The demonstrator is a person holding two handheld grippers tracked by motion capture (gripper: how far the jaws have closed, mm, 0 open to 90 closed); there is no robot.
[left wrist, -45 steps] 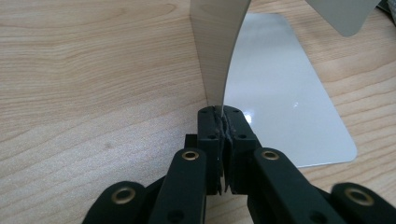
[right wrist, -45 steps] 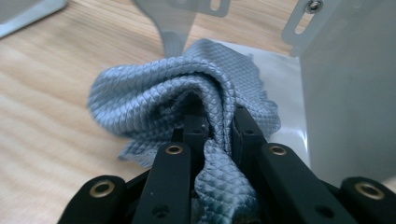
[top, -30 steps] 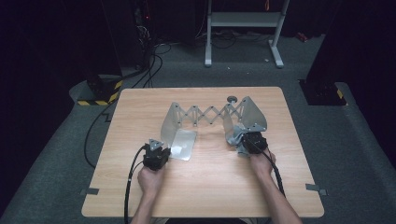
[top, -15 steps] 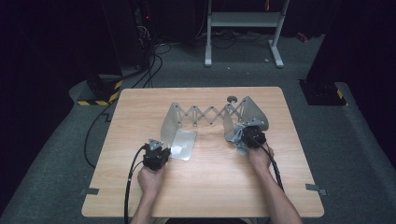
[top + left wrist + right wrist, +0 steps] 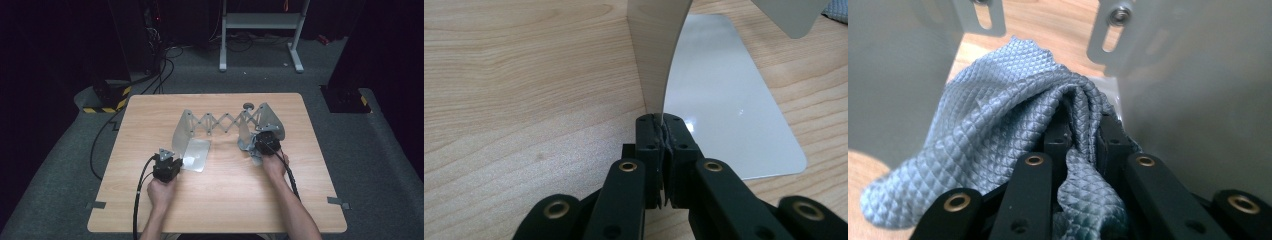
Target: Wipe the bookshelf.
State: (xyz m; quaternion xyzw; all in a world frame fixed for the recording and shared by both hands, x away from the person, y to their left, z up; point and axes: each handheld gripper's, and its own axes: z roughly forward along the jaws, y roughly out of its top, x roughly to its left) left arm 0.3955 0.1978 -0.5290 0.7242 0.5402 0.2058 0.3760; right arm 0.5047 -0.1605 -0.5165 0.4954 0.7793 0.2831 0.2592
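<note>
On the desk (image 5: 150, 125) I count one expanding metal rack (image 5: 225, 122) and one grey cloth (image 5: 998, 130). My left gripper (image 5: 663, 131) has its fingers closed on the rack's left plate (image 5: 656, 55); my right gripper (image 5: 1083, 135) pinches the cloth.

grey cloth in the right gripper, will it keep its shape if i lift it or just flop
Probably flops: the quilted grey cloth bunches in soft folds where the right gripper pinches it. It looks thin, so likely light. Its textured weave should resist slipping.

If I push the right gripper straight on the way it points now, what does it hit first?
The right gripper is shut on the grey cloth, so the cloth leads. Straight ahead, the cloth would probably press into the metal rack's slotted bracket and upright plate; depth is hard to judge.
</note>
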